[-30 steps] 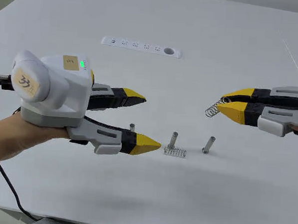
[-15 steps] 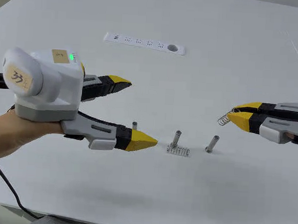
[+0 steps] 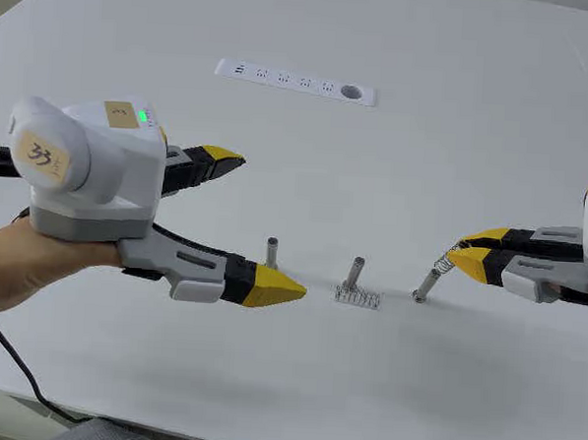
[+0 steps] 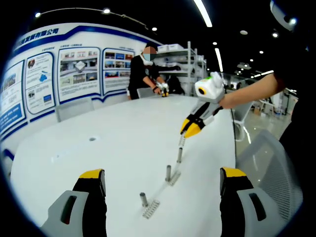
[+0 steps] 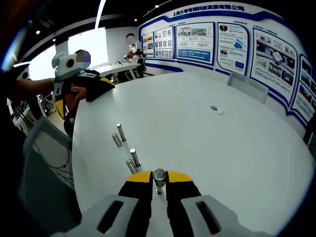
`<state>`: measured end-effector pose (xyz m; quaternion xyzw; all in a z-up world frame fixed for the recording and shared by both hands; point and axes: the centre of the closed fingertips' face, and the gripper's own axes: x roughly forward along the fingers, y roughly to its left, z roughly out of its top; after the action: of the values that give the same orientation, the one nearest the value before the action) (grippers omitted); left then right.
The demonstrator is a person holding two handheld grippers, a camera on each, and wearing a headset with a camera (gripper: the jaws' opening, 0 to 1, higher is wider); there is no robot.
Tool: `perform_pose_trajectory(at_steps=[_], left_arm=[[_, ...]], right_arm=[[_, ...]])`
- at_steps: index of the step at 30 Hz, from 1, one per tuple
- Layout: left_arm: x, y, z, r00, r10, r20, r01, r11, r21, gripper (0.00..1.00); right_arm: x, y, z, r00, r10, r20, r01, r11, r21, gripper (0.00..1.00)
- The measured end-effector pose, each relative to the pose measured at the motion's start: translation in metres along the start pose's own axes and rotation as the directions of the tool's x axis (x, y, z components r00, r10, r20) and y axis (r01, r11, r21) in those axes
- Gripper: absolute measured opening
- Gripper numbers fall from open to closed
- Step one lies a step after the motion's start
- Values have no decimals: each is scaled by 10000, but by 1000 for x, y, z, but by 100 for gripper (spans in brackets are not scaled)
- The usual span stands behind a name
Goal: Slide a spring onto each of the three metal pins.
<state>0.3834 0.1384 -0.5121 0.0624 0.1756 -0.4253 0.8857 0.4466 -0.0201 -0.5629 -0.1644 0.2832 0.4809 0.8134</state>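
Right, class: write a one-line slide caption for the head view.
Right gripper holds a spring at the tip of the rightmost pin; left gripper hovers open nearby.

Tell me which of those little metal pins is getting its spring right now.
On the white table, nearer the person than the power strip, three pins stand in a row. Look for the right-end pin. It alone has a spring held at its top by the shut right gripper. The middle pin and left pin stand bare.
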Motion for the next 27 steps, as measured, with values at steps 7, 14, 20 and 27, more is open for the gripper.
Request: perform_pose_trajectory(at_steps=[7, 14, 20, 27], left_arm=[[-6, 4, -7, 9997, 198, -144, -198, 9998, 29, 97], [-8, 5, -7, 9996, 233, -134, -233, 9997, -9, 97], [-9, 5, -9, 9995, 249, -206, -249, 9997, 21, 98], [-15, 4, -22, 9970, 205, -742, -185, 9994, 278, 98]], right_arm=[[5, 1, -3, 9997, 109, -217, -110, 9999, -30, 11], [11, 0, -8, 9985, 109, -535, -118, 9998, -164, 11], [21, -1, -17, 9952, 133, -970, -169, 9992, -372, 11], [28, -2, -26, 9917, 148, -1275, -206, 9988, -442, 11]])
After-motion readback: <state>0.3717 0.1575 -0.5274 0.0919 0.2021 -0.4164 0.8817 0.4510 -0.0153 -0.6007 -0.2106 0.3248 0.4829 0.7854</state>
